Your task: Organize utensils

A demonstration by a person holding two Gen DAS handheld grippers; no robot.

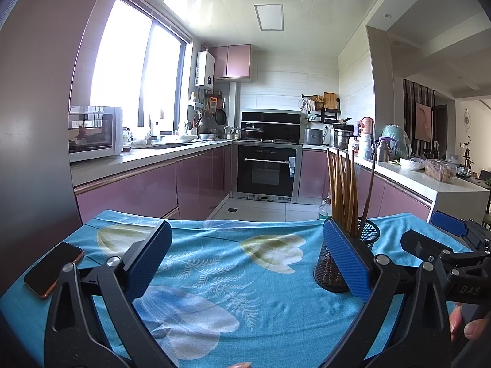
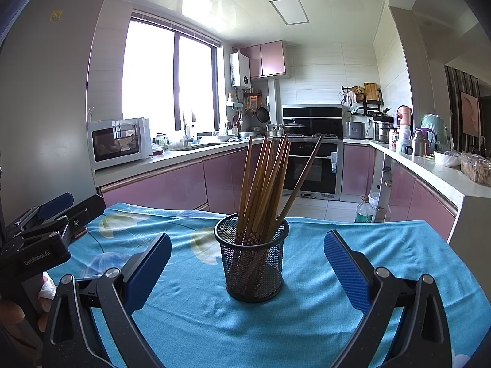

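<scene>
Left gripper [image 1: 247,256]: wide open, empty, low over the cloth [image 1: 214,263].
Right gripper [image 2: 247,268]: spread wide too, nothing held, lined up on the cup [image 2: 252,263].
Cup: black mesh, upright on the cloth, between the right fingers but apart from both.
Chopsticks [image 2: 260,178]: bunched in the cup, fanning out, one leaning far right.
Phone [image 1: 53,268]: flat at the cloth's left edge.
Beyond: pink cabinets [image 1: 196,181], oven [image 1: 267,170].

Chopsticks [image 2: 264,181] upright in mesh cup [image 2: 253,263].
</scene>
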